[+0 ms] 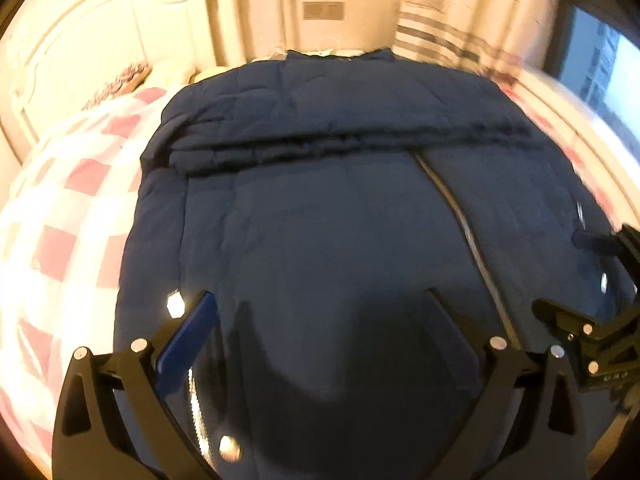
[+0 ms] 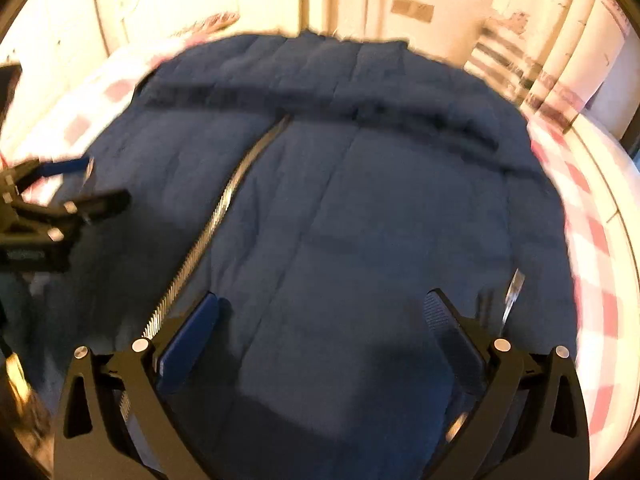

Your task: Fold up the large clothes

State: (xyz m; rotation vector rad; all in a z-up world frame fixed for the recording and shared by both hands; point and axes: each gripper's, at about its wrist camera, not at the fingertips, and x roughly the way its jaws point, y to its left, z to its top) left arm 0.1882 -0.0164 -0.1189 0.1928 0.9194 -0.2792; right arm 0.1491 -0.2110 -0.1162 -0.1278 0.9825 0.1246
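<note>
A large dark navy quilted jacket (image 1: 328, 208) lies flat on the bed, front up, with a silver zipper (image 1: 460, 216) running down it and the sleeves folded across the upper part. It also shows in the right wrist view (image 2: 360, 200) with its zipper (image 2: 224, 208). My left gripper (image 1: 320, 300) is open and empty, hovering over the jacket's lower left part. My right gripper (image 2: 324, 300) is open and empty over the lower right part. Each gripper shows at the edge of the other's view: the right one (image 1: 588, 280), the left one (image 2: 88, 184).
The jacket lies on a bed with a pink and white checked cover (image 1: 68, 208), also seen on the right (image 2: 592, 240). A white headboard (image 1: 80, 40) stands at the far left. A striped curtain (image 1: 460, 20) and a window (image 1: 600, 64) stand at the far right.
</note>
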